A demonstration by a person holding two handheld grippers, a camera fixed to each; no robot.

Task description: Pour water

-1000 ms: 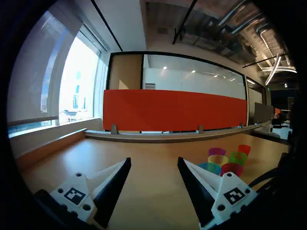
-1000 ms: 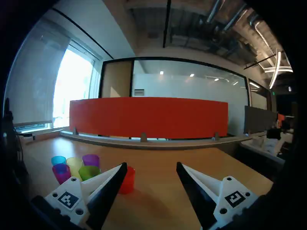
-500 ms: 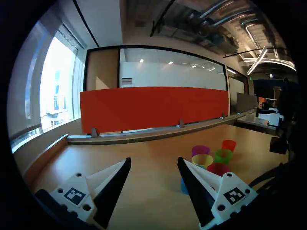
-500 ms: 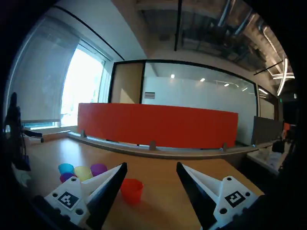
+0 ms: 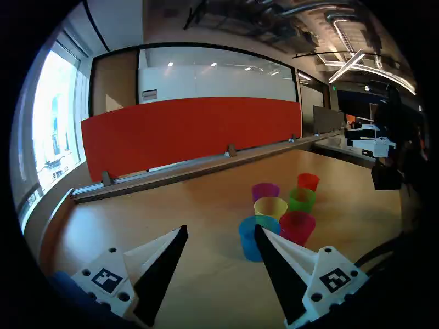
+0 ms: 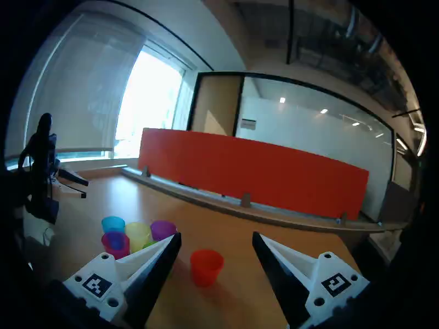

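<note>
Presently the right gripper [image 6: 217,234], jaws apart and empty, frames the orange cup [image 6: 207,266] at lower centre, seemingly aligning for a grasp; the left gripper [image 5: 220,227], likewise spread, faces the blue cup [image 5: 252,238] right of centre.

Bright window [image 6: 148,104] glare washes out left; fisheye edges bend strongly.

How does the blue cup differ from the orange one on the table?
Colour: the blue cup is light blue, the orange cup red-orange. Place: in the left gripper view the blue cup is the nearest of the group, the orange cup at its far side. In the right gripper view the orange cup sits ahead between the right gripper's open fingers, the blue cup off to one side. Both stand upright on the wooden table.
</note>
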